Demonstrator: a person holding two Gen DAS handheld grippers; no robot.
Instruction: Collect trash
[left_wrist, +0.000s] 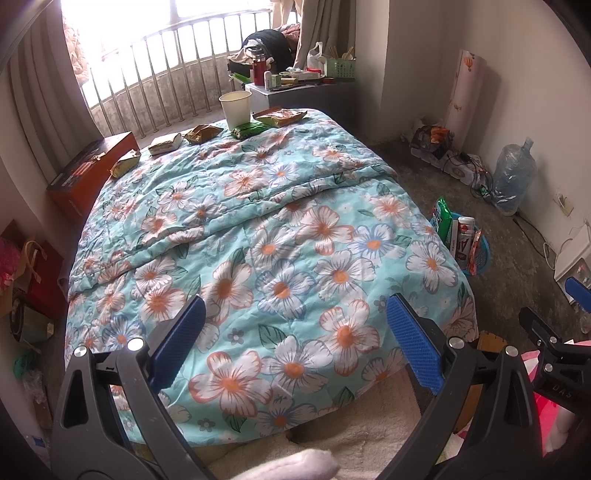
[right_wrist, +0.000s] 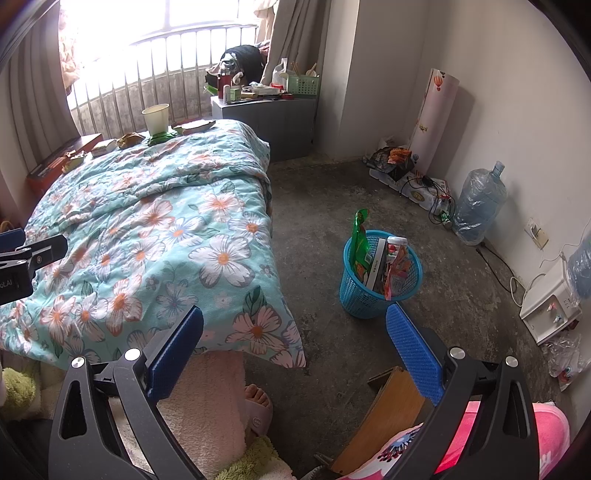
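Observation:
Several crumpled snack wrappers (left_wrist: 202, 133) lie in a row at the far end of a bed with a floral quilt (left_wrist: 258, 221). Among them stand a white paper cup (left_wrist: 235, 109) and a green packet (left_wrist: 251, 130). The cup (right_wrist: 156, 118) also shows in the right wrist view. A blue mesh basket (right_wrist: 360, 299) on the floor right of the bed holds packets and a box. It also shows beside the bed as the blue basket (left_wrist: 480, 258). My left gripper (left_wrist: 299, 343) hovers open over the near end of the quilt. My right gripper (right_wrist: 295, 343) is open above the bed corner and floor, holding nothing.
A cluttered grey nightstand (left_wrist: 295, 94) stands beyond the bed by the railing. An orange box (left_wrist: 92, 170) lies left of the bed. A water jug (right_wrist: 480, 203), cables and a white dispenser (right_wrist: 550, 306) line the right wall. A wooden board (right_wrist: 384, 413) and a person's slippered foot (right_wrist: 256, 402) are below me.

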